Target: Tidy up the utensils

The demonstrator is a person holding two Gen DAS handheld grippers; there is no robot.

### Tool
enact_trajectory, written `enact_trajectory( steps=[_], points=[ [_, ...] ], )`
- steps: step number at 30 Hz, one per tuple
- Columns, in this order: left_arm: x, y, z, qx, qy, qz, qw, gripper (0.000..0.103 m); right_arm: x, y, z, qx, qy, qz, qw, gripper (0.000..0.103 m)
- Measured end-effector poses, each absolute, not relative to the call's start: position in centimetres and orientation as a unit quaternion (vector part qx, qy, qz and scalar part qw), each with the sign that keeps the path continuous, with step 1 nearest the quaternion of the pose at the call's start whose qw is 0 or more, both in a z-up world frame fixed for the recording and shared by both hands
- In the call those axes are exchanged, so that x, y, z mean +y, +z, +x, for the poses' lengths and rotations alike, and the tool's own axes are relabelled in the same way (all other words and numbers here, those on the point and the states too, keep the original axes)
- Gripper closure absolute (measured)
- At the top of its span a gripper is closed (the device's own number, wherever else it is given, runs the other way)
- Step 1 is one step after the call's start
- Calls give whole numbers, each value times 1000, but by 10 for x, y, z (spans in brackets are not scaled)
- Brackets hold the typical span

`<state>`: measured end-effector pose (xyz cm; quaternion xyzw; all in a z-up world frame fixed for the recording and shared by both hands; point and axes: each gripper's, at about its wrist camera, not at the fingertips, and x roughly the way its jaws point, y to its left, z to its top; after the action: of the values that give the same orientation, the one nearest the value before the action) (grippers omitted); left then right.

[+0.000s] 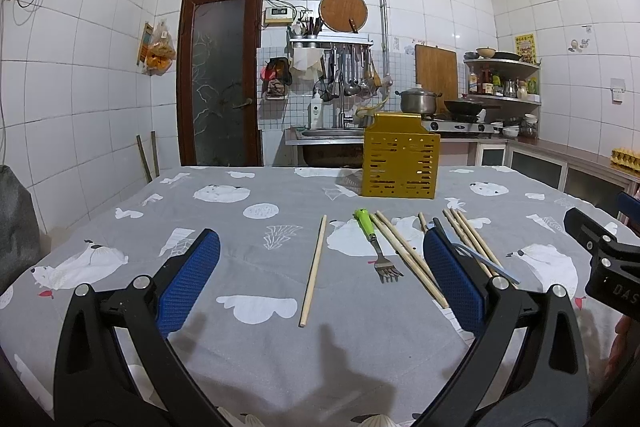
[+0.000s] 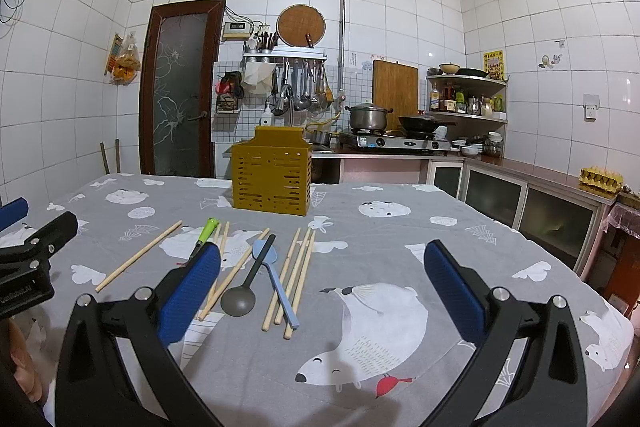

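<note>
A yellow slotted utensil holder [image 1: 400,159] [image 2: 272,173] stands upright at the far side of the table. In front of it lie a single chopstick [image 1: 313,269] [image 2: 138,255], a green-handled fork [image 1: 374,243] [image 2: 204,237], several more chopsticks [image 1: 408,255] [image 2: 294,277], a dark spoon [image 2: 246,287] and a light blue spoon [image 2: 276,279]. My left gripper [image 1: 320,279] is open and empty, hovering over the near table with the single chopstick between its fingers. My right gripper [image 2: 320,291] is open and empty, to the right of the utensils.
The table has a grey cloth with polar bear prints [image 2: 372,331]. Behind it are a sink [image 1: 332,133], a stove with a pot [image 2: 368,117] and a wok, a corner shelf, and a brown door [image 1: 220,79]. An egg carton [image 2: 602,179] sits on the right counter.
</note>
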<state>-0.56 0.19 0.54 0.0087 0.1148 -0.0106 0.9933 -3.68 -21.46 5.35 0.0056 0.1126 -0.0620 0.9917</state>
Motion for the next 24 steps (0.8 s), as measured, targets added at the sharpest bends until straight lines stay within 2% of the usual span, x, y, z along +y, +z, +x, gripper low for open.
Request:
enact_trajectory(
  steps=[24],
  points=[
    [1, 6, -7, 114, -10, 9, 993, 5, -213, 53, -37, 112, -63, 5, 992, 4]
  ],
)
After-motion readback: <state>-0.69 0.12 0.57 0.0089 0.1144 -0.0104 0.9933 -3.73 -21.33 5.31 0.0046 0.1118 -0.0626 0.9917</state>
